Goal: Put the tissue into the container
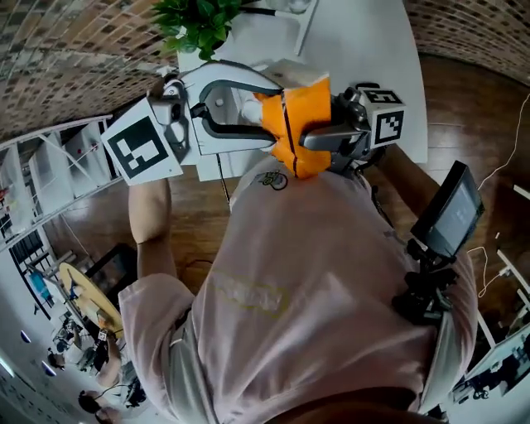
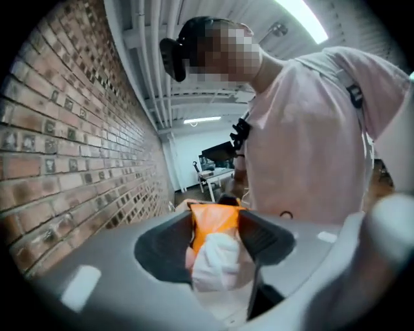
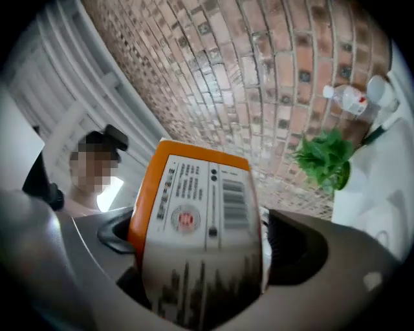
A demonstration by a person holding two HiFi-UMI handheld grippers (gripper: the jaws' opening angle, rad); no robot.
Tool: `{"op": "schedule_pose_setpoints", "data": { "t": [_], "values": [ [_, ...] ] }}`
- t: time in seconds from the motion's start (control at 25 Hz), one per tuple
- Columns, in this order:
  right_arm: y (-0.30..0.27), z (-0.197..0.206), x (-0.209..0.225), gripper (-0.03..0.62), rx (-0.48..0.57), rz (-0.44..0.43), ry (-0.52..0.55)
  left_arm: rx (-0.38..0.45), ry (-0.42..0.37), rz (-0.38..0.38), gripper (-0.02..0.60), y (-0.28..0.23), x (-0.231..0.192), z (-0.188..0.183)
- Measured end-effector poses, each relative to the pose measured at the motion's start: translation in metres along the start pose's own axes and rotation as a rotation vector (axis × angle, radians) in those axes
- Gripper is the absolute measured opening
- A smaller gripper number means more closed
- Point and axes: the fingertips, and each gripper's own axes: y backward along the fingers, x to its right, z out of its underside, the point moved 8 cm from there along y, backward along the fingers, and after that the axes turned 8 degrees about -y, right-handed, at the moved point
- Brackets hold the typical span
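An orange tissue pack is held up in front of the person's chest. My right gripper is shut on it, and in the right gripper view the pack's white printed face with a barcode fills the space between the jaws. My left gripper faces the pack from the left. In the left gripper view a white tissue sticks out of the pack's orange end, and the left gripper is shut on that tissue. No container shows in any view.
A white table lies ahead, with a green plant at its left corner. Beside the plant, a clear bottle stands against a brick wall. A black screen on a mount sits at the person's right side.
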Motion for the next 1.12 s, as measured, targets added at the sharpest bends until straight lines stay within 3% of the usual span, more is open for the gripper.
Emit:
{"op": "schedule_pose_setpoints", "data": {
  "t": [0.04, 0.12, 0.2, 0.28, 0.36, 0.48, 0.56, 0.64, 0.72, 0.8, 0.88, 0.96, 1.04, 1.12],
  "values": [
    [-0.004, -0.001, -0.003, 0.539, 0.012, -0.069, 0.015, 0.015, -0.018, 0.013, 0.235, -0.006, -0.002, -0.001],
    [-0.009, -0.003, -0.006, 0.524, 0.037, -0.145, 0.021, 0.023, -0.017, 0.028, 0.247, -0.008, -0.009, 0.003],
    [-0.006, -0.006, -0.008, 0.477, 0.087, -0.191, 0.010, 0.075, 0.068, -0.036, 0.249, 0.003, -0.013, 0.005],
    [0.006, -0.011, -0.012, 0.465, 0.187, -0.303, -0.020, 0.177, 0.148, -0.154, 0.272, 0.022, -0.013, 0.000],
    [0.022, -0.018, -0.017, 0.465, 0.350, -0.498, -0.104, 0.293, 0.194, -0.295, 0.321, 0.050, -0.010, -0.003],
    [0.047, -0.038, -0.021, 0.465, 0.592, -0.748, -0.198, 0.426, 0.267, -0.509, 0.345, 0.089, 0.011, 0.008],
    [0.056, -0.049, -0.021, 0.465, 0.695, -0.845, -0.225, 0.516, 0.330, -0.603, 0.345, 0.106, 0.039, 0.020],
    [0.059, -0.052, -0.016, 0.466, 0.733, -0.863, -0.231, 0.572, 0.385, -0.685, 0.345, 0.115, 0.071, 0.030],
    [0.056, -0.051, -0.002, 0.466, 0.697, -0.775, -0.224, 0.541, 0.426, -0.788, 0.344, 0.113, 0.095, 0.037],
    [0.050, -0.046, 0.022, 0.466, 0.613, -0.569, -0.206, 0.416, 0.488, -0.900, 0.339, 0.106, 0.118, 0.051],
    [0.041, -0.035, 0.049, 0.466, 0.509, -0.298, -0.188, 0.254, 0.567, -0.986, 0.334, 0.098, 0.142, 0.071],
    [0.039, -0.021, 0.087, 0.466, 0.408, 0.029, -0.204, 0.138, 0.640, -1.026, 0.333, 0.091, 0.167, 0.090],
    [0.044, -0.004, 0.128, 0.465, 0.292, 0.404, -0.242, 0.080, 0.696, -1.046, 0.333, 0.085, 0.185, 0.100],
    [0.046, 0.013, 0.158, 0.463, 0.178, 0.704, -0.271, 0.068, 0.734, -1.072, 0.333, 0.083, 0.198, 0.105]
  ]
}}
